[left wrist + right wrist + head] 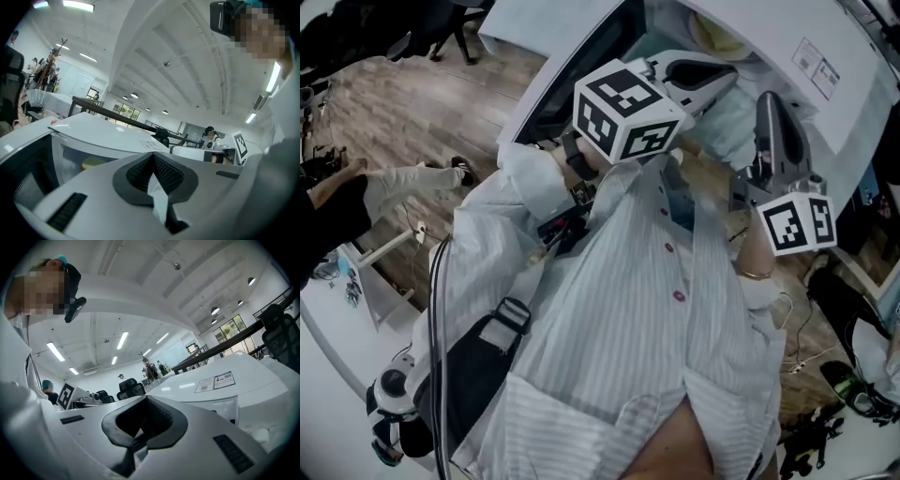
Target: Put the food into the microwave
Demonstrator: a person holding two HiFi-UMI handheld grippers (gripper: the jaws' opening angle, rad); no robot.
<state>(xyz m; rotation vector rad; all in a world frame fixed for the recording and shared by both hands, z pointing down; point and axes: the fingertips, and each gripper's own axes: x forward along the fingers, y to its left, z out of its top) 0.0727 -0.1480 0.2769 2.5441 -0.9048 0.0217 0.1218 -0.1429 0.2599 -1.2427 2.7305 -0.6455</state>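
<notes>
1. The white microwave [825, 84] sits at 12 to 2 o'clock in the head view. Its door [581, 70] is swung open toward 11 o'clock.
2. The food [717, 37] is pale yellow and lies inside the microwave, at 1 o'clock close to the top edge of the head view. In the left gripper view it shows as a yellowish round at 8 o'clock from centre, behind the open front.
3. The left gripper [729, 80] points toward the open microwave from just in front of it. Its own view shows the ridged pads [164, 171] pressed together with nothing gripped between them.
4. The right gripper [769, 101] is at 3 o'clock from the left one, and the two are close together. Its jaws also meet at the tips and hold nothing. In its view the microwave top lies at 2 to 3 o'clock and carries a printed label [214, 380].
5. The person's striped shirt [609, 328] fills the head view from centre to 6 o'clock.
6. A wooden floor [412, 103] shows at 10 o'clock.
</notes>
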